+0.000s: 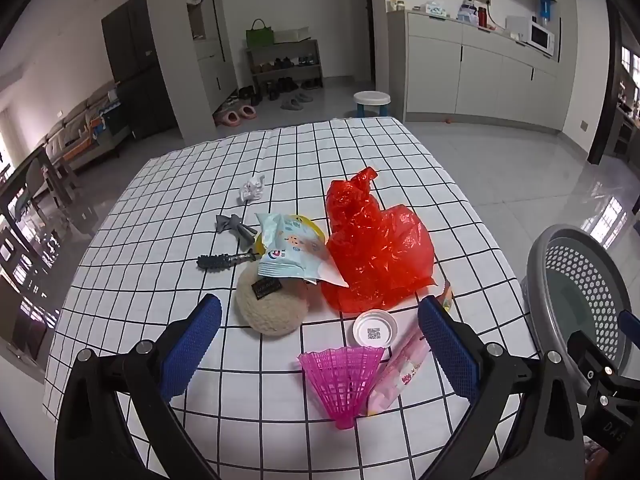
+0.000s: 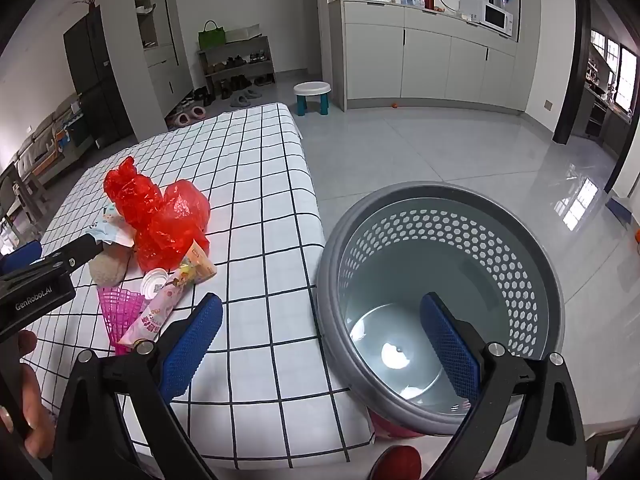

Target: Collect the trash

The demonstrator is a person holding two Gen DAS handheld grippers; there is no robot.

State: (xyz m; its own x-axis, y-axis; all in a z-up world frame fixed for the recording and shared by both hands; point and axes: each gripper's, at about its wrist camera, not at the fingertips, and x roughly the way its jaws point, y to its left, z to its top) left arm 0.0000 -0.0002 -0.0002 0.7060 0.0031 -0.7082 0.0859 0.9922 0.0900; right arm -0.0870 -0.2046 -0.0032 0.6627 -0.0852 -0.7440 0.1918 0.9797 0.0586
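Note:
A pile of litter lies on the checked tablecloth (image 1: 304, 152): a red plastic bag (image 1: 376, 244), a light blue snack wrapper (image 1: 290, 254), a white round lid (image 1: 375, 329), a pink shuttlecock (image 1: 344, 376), a pink wrapper (image 1: 400, 372) and a crumpled paper ball (image 1: 251, 190). My left gripper (image 1: 320, 344) is open and empty, just above the shuttlecock and lid. My right gripper (image 2: 320, 344) is open and empty over the rim of the grey perforated basket (image 2: 520, 248), which stands beside the table's right edge and looks empty. The red bag (image 2: 160, 216) also shows in the right wrist view.
A beige fluffy pad (image 1: 270, 306), a grey bow (image 1: 234, 226) and a dark hair clip (image 1: 222, 261) lie left of the litter. A yellow dish (image 1: 310, 224) sits under the blue wrapper. The basket (image 1: 580, 280) is at the right. A white stool (image 2: 312, 94) stands on the tiled floor beyond.

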